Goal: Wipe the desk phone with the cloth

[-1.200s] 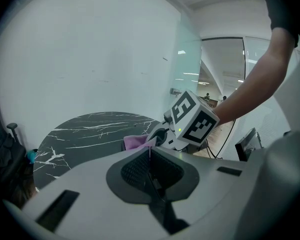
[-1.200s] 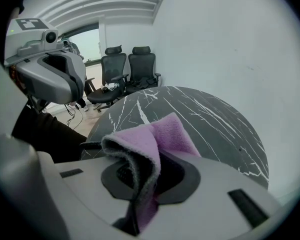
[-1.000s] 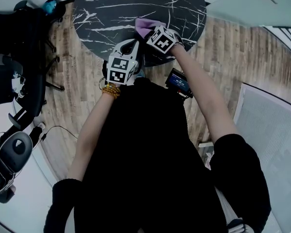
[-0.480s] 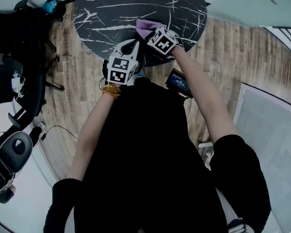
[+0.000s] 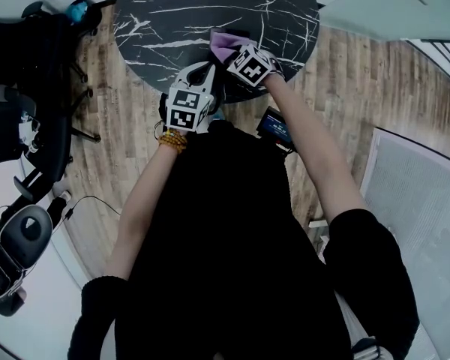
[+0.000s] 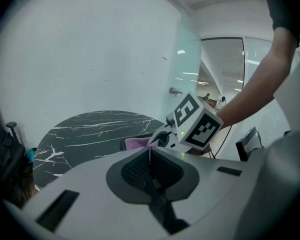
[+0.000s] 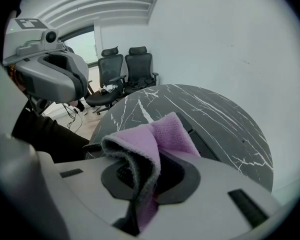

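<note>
A purple cloth [image 5: 223, 41] [image 7: 160, 134] is pinched in my right gripper [image 5: 231, 51] [image 7: 142, 176], which is shut on it. The cloth lies over a dark desk phone [image 7: 207, 146] [image 6: 129, 143] at the near edge of the round black marble table [image 5: 172, 13]. The cloth hides most of the phone. My left gripper [image 5: 204, 70] [image 6: 150, 154] hovers just left of the right one, near the table's edge. Its jaws are shut with nothing between them. In the left gripper view the right gripper's marker cube [image 6: 196, 121] sits right above the cloth [image 6: 138, 143].
Black office chairs [image 5: 19, 88] [image 7: 132, 69] stand left of the table on the wooden floor [image 5: 352, 73]. A small device with a blue screen [image 5: 276, 126] sits by my right forearm. A glass wall [image 6: 190, 69] rises behind the table.
My right gripper and the cloth have shifted slightly toward the table's near edge. The left gripper has hardly moved.
</note>
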